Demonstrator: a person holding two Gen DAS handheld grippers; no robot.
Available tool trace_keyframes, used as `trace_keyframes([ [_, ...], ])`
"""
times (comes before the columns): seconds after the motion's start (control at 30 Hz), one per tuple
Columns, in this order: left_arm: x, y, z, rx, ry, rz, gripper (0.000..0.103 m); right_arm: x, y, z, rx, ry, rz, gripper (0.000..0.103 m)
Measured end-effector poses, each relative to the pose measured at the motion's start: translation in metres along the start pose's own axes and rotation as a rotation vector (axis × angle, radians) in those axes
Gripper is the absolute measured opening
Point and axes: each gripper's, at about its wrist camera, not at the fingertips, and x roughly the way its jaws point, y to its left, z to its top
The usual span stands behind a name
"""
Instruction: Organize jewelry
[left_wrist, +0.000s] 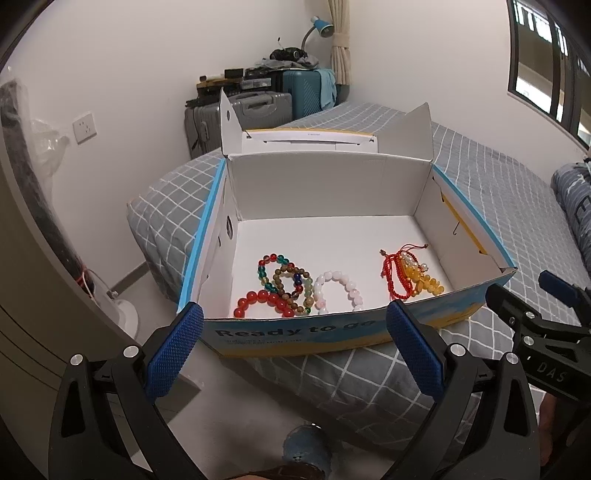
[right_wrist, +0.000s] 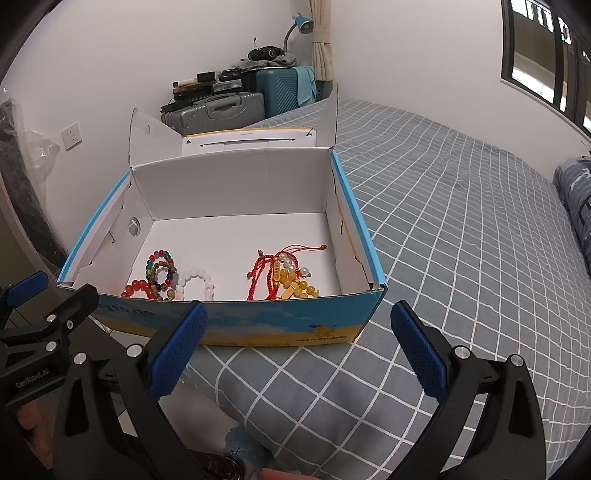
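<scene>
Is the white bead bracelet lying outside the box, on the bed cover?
No. The white bead bracelet lies on the floor of the open box, beside the other bead bracelets.

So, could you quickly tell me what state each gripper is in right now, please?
Left gripper: open, holding nothing, just short of the box.
Right gripper: open, holding nothing.

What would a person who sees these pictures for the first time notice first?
First the open blue and yellow cardboard box on the grey checked bed cover. On its white floor lie two clusters: coloured bead bracelets at the left, and red cord bracelets with yellow beads at the right. The open left gripper and open right gripper hang before the box's near wall, empty.
</scene>
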Motion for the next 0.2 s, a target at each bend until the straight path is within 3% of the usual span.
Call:
trace_keyframes([
  [0.2,0.0003,-0.001,-0.0007,0.001,-0.004,0.015,0.097,0.0008,0.0014,0.0007,0.001,0.002,-0.001,0.095],
])
